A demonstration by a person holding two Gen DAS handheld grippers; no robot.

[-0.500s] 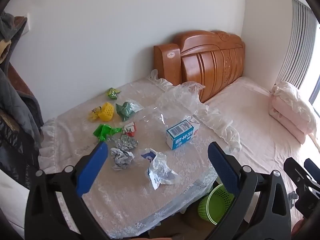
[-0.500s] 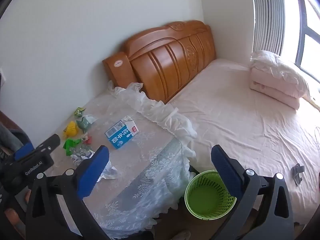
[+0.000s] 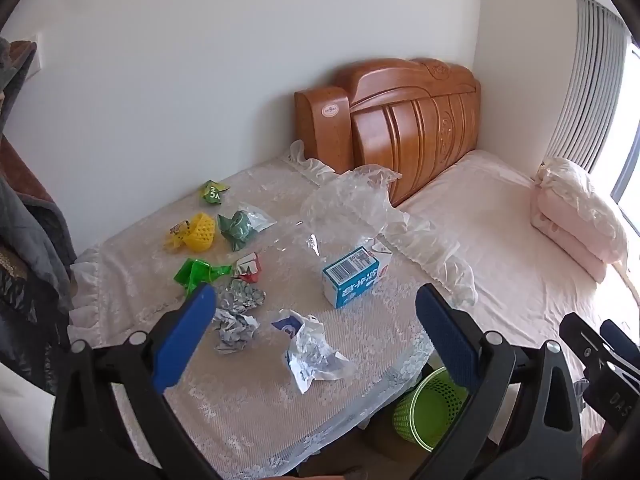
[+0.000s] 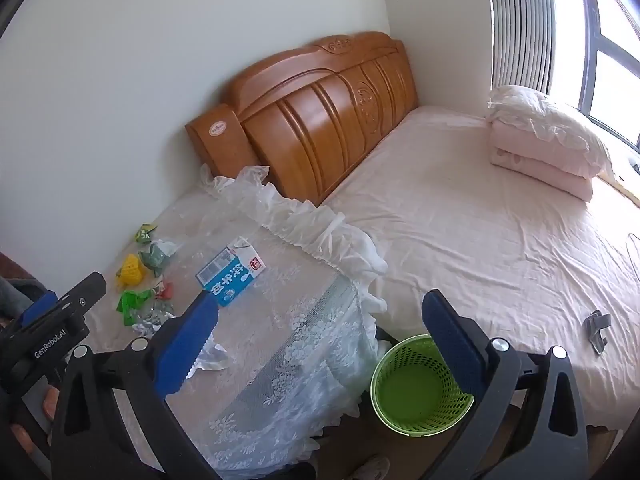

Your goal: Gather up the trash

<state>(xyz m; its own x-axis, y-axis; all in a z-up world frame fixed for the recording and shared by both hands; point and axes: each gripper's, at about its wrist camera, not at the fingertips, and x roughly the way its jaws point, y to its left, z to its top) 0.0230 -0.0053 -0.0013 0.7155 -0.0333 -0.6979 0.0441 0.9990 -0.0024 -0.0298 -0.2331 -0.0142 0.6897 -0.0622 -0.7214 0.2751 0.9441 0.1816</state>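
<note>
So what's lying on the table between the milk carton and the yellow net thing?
In the left wrist view, between the milk carton and the yellow net lie a green crumpled wrapper, a clear plastic sheet and a small red-and-white wrapper.

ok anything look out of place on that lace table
Yes: crumpled wrappers and a milk carton lying on its side litter the lace table, while the green bin on the floor beside it is empty.
</note>
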